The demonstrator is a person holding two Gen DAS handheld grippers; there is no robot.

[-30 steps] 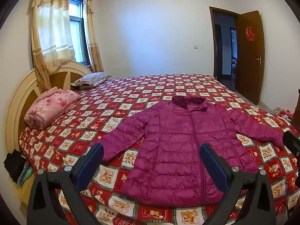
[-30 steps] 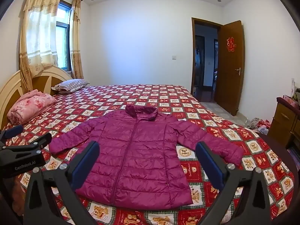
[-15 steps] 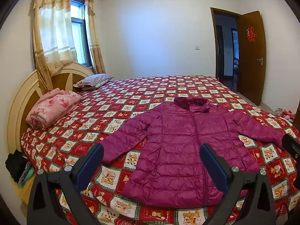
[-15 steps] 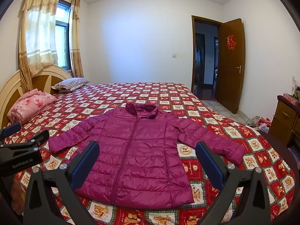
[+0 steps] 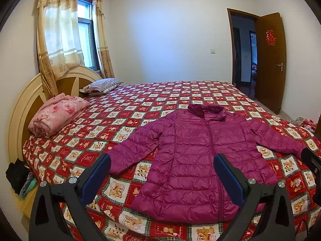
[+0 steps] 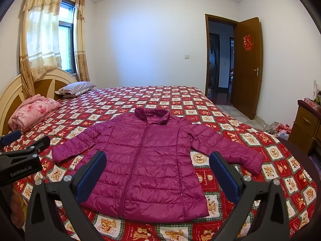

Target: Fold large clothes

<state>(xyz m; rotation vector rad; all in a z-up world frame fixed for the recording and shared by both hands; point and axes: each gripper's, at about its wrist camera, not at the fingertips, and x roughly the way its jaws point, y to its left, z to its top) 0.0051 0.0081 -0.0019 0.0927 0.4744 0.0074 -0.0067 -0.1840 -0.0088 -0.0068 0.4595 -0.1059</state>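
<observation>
Purple jacket flat on bed, left tongs spread wide above

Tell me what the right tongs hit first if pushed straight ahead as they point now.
Most likely the purple jacket spread flat on the bed. The right tongs are open and aimed at its lower front, though depth is hard to judge.

- Bed covered with a red checked bear-print quilt.
- Folded pink floral blanket near the headboard.
- Striped pillow beside the curtained window.
- Brown door standing open.
- Wooden dresser at right.
</observation>
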